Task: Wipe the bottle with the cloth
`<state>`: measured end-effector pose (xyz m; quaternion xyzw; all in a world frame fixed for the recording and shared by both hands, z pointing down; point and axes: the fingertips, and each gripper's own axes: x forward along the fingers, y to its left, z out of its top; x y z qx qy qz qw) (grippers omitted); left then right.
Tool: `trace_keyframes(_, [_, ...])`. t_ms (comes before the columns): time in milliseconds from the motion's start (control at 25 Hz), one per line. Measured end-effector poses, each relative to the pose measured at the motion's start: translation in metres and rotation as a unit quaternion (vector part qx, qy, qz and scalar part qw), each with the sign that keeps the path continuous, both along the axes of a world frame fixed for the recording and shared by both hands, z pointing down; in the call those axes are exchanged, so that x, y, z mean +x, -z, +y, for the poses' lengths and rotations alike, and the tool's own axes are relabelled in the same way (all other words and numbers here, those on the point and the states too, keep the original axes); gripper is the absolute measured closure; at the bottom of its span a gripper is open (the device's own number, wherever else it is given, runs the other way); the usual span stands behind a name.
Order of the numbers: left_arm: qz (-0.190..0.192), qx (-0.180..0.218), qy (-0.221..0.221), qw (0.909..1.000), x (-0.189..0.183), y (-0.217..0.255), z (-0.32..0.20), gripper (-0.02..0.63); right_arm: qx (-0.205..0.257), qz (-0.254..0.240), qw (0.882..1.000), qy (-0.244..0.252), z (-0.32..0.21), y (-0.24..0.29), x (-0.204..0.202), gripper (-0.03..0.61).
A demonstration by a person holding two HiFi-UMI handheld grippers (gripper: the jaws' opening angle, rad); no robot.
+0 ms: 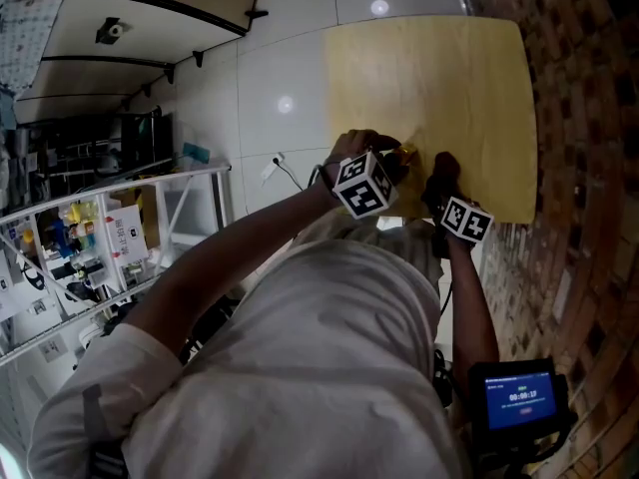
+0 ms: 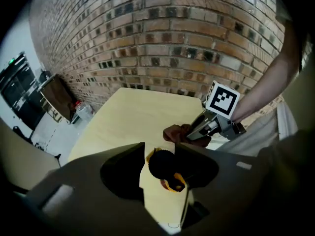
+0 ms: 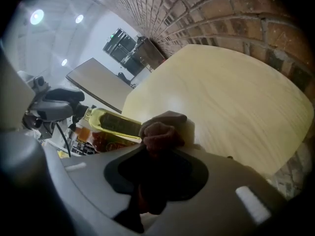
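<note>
At table's (image 1: 469,88) near edge, cloth (image 3: 160,132) lies beside bottle (image 3: 115,124); open room beyond.

The tabletop (image 1: 449,78) is pale yellow wood with a faint grain. The brick wall (image 2: 162,43) beside it is a patchwork of reddish brown, tan and near-black bricks with light mortar lines. The bottle (image 3: 115,124) is golden yellow, and its ribbed cap (image 2: 162,163) is black. The cloth (image 3: 160,132) is dark reddish brown. The marker cubes (image 1: 364,183) are white with black squares. The floor (image 1: 285,68) is glossy white tile.
</note>
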<state>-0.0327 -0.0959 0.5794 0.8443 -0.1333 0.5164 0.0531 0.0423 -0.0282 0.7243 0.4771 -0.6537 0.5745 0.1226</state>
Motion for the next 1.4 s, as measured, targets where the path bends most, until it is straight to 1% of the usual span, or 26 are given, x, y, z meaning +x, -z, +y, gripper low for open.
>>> trace_keyframes(160, [-0.022,0.009,-0.039,0.9989,-0.003,-0.005,0.006,0.408,0.007,0.008,1.0,0.006,-0.001,0.006,0.002,0.489])
trace_keyframes(280, [-0.035,0.033,-0.082,0.9955,-0.003,-0.003,0.007,0.407,0.015,0.011,1.0,0.01,-0.004,0.011,0.002,0.489])
trace_keyframes(400, [-0.055,0.063,-0.147,0.9856,-0.003,-0.005,0.014,0.407,0.025,0.013,1.0,0.013,-0.006,0.018,0.002,0.489])
trace_keyframes(520, [-0.078,0.07,-0.197,0.9747,-0.004,-0.01,0.019,0.42,0.033,0.009,0.999,0.016,-0.007,0.025,-0.002,0.489])
trace_keyframes(760, [-0.128,0.089,-0.244,0.9572,-0.011,-0.013,0.018,0.414,0.051,-0.001,0.998,0.033,-0.01,0.032,-0.015,0.489])
trace_keyframes(840, [-0.13,0.093,-0.248,0.9555,-0.013,-0.016,0.02,0.422,0.051,-0.001,0.998,0.034,-0.009,0.033,-0.017,0.489])
trace_keyframes(880, [-0.125,0.093,-0.244,0.9572,-0.013,-0.017,0.02,0.428,0.051,0.0,0.998,0.035,-0.009,0.034,-0.018,0.489])
trace_keyframes(960, [-0.114,0.087,-0.221,0.9646,-0.013,-0.016,0.017,0.431,0.057,-0.002,0.998,0.037,-0.012,0.037,-0.021,0.489])
trace_keyframes(1040, [-0.105,0.073,-0.173,0.9767,-0.013,-0.015,0.011,0.433,0.072,-0.007,0.996,0.042,-0.016,0.044,-0.025,0.489])
trace_keyframes(1120, [-0.09,0.048,-0.093,0.9904,-0.015,-0.013,0.002,0.434,0.097,-0.02,0.994,0.052,-0.02,0.054,-0.031,0.489])
trace_keyframes(1160, [-0.082,0.034,-0.047,0.9949,-0.017,-0.012,-0.004,0.434,0.113,-0.028,0.992,0.059,-0.022,0.061,-0.035,0.489])
trace_keyframes(1200, [-0.074,0.022,-0.001,0.997,-0.019,-0.011,-0.009,0.436,0.128,-0.035,0.989,0.067,-0.024,0.068,-0.04,0.489])
trace_keyframes(1280, [-0.06,0.0,0.08,0.9949,-0.022,-0.01,-0.018,0.436,0.161,-0.046,0.982,0.086,-0.028,0.083,-0.052,0.489])
trace_keyframes(1320, [-0.055,-0.009,0.115,0.9918,-0.023,-0.009,-0.021,0.437,0.177,-0.05,0.978,0.095,-0.031,0.091,-0.058,0.489])
trace_keyframes(1400, [-0.047,-0.029,0.177,0.9826,-0.026,-0.009,-0.028,0.437,0.206,-0.05,0.97,0.116,-0.038,0.106,-0.071,0.489])
